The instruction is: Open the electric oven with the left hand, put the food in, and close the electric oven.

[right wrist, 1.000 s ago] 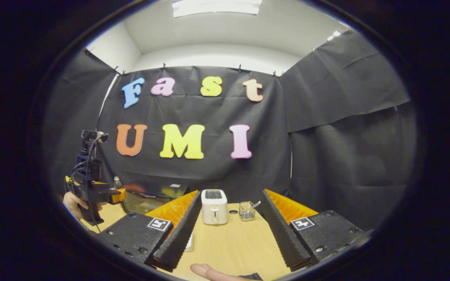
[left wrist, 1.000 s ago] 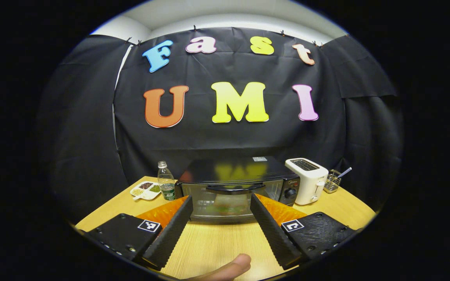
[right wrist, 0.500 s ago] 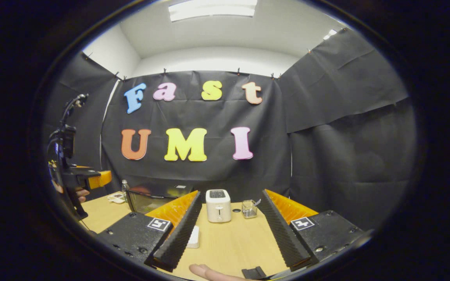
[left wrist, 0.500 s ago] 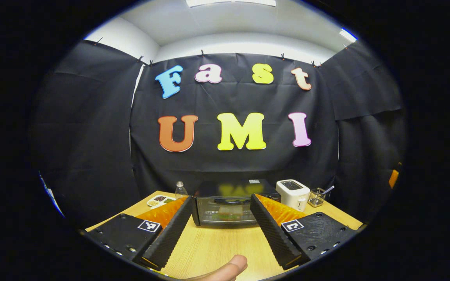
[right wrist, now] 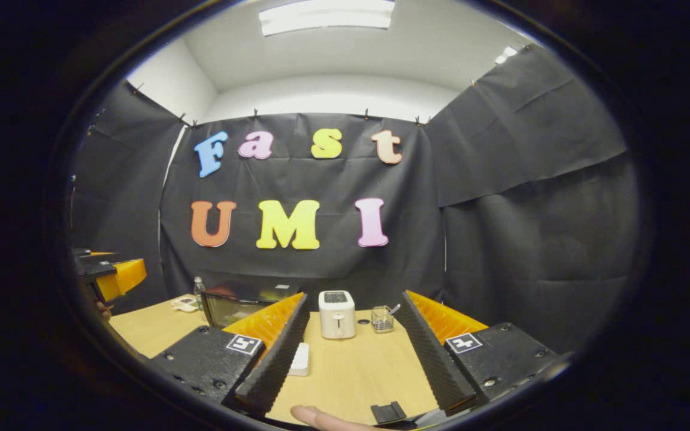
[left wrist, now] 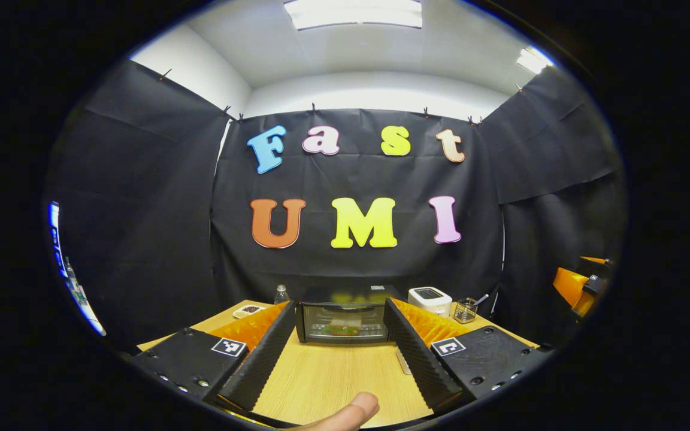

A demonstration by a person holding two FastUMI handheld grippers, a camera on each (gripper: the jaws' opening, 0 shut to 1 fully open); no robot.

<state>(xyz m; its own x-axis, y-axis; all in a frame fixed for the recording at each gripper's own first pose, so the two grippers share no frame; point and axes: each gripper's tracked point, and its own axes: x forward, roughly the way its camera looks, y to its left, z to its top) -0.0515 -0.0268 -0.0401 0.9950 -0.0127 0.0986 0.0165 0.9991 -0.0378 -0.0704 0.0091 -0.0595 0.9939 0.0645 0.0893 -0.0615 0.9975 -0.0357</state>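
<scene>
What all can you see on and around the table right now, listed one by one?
Table: one, light wood, under everything.
Electric oven: one, black with glass door shut, rear middle; something green and reddish shows inside.
Toaster: one, white, right of the oven.
Wire basket: one, metal, holding a utensil, right of the toaster.
Bottle: one, clear, left of the oven.
Divided plate: one, white, holding dark bits, left of the bottle.
Small white block: one, on the table in front of the toaster.
Small black piece: one, near table edge.
Left hand-held gripper: open, empty.
Right hand-held gripper: open, empty.
Fingertip: one under each gripper.
</scene>
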